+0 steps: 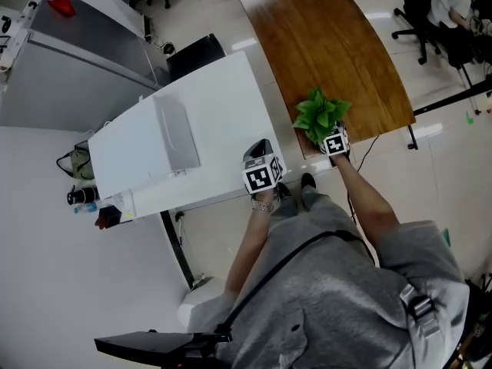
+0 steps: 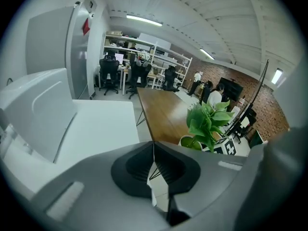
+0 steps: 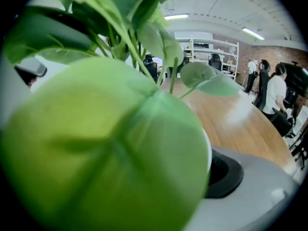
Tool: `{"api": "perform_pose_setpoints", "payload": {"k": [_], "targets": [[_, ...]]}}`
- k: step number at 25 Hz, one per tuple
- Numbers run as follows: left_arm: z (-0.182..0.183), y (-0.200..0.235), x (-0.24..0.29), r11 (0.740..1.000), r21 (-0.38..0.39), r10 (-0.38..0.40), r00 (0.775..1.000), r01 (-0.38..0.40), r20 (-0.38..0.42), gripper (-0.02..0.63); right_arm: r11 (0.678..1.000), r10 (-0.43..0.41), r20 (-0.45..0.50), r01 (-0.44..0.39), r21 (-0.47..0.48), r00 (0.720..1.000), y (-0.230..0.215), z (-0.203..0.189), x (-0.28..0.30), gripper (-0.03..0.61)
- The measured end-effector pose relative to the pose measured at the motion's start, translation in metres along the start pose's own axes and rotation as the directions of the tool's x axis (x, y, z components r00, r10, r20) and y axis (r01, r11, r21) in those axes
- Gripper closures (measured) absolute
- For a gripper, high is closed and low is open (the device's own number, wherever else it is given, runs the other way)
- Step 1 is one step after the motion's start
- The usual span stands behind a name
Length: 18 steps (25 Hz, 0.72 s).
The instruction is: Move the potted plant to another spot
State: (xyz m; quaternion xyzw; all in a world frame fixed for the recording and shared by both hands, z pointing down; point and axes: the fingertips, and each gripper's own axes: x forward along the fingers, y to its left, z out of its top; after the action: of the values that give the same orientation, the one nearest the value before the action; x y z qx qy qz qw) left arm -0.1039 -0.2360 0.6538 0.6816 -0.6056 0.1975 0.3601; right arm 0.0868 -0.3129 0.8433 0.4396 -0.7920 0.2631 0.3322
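Right gripper (image 1: 326, 132): closed round the potted plant (image 1: 319, 116), as far as can be seen. In its own view one dark pad (image 3: 224, 174) sits against the pot's white wall. The other jaw is behind a big leaf, so the hold is a judgement.

Plant from the right fingers: the pot is between them. The stems and leaves rise up and forward, straight across the camera.

Plant's long axis: upright and crosswise to the jaws, which take the pot from the side.

Where the plant is: at the near corner of the wooden table (image 1: 330, 44), close to the edge on the person's side. No view shows whether the base rests on the wood or is just clear of it.

Left gripper (image 1: 259, 151): jaws together with nothing between them (its own view shows the two pads meeting in a thin seam).

Plant from the left fingers: ahead and off to their right, across the gap between the tables. The white table (image 1: 215, 106) lies under and ahead of these fingers.

Nearer hand: the right one, which I take to have the pot. The left is well apart from it.

Coming move, as I judge it: carry the pot level, with the stems vertical, toward bare tabletop.
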Motion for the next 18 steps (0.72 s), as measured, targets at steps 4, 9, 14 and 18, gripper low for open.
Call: {"api": "perform_pose_setpoints", "payload": {"k": [4, 9, 14, 18], "targets": [[-0.006, -0.009, 0.003, 1.000, 0.014, -0.003, 1.000, 0.003, -0.017, 0.594, 1.000, 0.001, 0.045, -0.001, 0.003, 0.999, -0.004, 0.000, -0.001, 0.008], [-0.010, -0.016, 0.002, 1.000, 0.013, 0.002, 1.000, -0.002, -0.024, 0.594, 0.999, 0.031, 0.039, -0.031, -0.010, 0.999, -0.001, -0.005, -0.006, -0.005], [-0.025, -0.033, 0.000, 1.000, 0.017, -0.004, 0.999, 0.004, -0.039, 0.594, 0.999, 0.040, 0.097, -0.041, 0.016, 0.994, -0.013, -0.005, -0.034, -0.005], [-0.055, -0.035, -0.014, 1.000, 0.017, 0.012, 0.997, -0.011, -0.072, 0.594, 0.982, 0.015, 0.124, -0.038, 0.185, 0.992, -0.011, -0.032, -0.062, 0.002]]}}
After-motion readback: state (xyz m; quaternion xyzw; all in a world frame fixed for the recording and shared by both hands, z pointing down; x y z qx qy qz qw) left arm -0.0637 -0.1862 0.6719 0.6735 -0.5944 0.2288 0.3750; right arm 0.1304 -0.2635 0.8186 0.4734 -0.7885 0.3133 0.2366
